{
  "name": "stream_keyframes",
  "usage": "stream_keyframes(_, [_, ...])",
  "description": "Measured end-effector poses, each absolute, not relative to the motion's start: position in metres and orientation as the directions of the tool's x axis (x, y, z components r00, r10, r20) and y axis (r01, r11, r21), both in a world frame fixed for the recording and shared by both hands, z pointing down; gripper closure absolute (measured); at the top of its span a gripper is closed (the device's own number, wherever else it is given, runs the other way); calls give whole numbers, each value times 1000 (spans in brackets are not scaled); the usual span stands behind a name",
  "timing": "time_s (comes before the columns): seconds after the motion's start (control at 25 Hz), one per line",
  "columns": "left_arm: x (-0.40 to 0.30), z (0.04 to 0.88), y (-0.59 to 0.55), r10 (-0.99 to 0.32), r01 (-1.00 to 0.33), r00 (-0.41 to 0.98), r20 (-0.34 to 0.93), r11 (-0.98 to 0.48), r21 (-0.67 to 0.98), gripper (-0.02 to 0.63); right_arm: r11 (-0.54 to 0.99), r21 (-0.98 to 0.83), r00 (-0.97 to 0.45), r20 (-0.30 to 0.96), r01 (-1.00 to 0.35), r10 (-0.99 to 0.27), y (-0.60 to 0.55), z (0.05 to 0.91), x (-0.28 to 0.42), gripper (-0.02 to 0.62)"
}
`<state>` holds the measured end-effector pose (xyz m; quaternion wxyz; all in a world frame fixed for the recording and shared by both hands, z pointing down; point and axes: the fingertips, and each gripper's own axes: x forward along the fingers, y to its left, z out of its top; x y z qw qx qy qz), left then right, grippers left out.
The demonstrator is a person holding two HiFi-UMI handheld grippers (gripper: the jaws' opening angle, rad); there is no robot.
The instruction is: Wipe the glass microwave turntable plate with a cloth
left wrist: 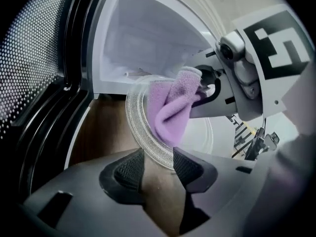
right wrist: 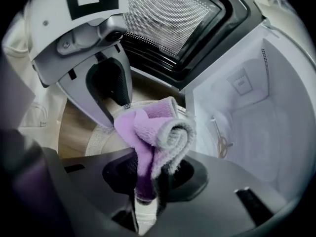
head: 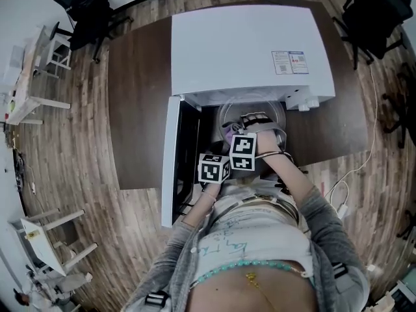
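The clear glass turntable plate (left wrist: 140, 117) is held on edge in front of the open microwave. My left gripper (left wrist: 157, 166) is shut on its lower rim, a ribbed pad on each side of the glass. My right gripper (right wrist: 147, 184) is shut on a folded purple cloth (right wrist: 154, 128), which presses against the plate's face (right wrist: 96, 138). In the left gripper view the cloth (left wrist: 172, 111) covers the middle of the plate, with the right gripper's body (left wrist: 247, 68) behind it. From the head view the plate (head: 255, 106) shows just outside the oven mouth, above both marker cubes.
The white microwave (head: 250, 44) stands on a dark brown table (head: 140, 109), its door (head: 170, 164) swung open to the left. Its white cavity (left wrist: 148, 38) holds only the turntable ring (right wrist: 224, 143). Chairs stand on the wooden floor around the table.
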<state>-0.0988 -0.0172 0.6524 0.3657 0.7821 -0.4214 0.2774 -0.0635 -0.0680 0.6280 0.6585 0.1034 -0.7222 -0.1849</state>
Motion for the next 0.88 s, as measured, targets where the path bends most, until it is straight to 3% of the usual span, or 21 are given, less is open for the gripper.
stream_keyframes(0.48, [-98, 651, -14, -455, -862, 494, 741, -372, 346, 410, 899, 428, -161, 898, 95, -410, -95, 620, -88, 482])
stream_keyframes(0.88, [-98, 652, -16, -460, -861, 495, 737, -376, 343, 410, 865, 501, -151, 857, 20, -493, -130, 610, -72, 481])
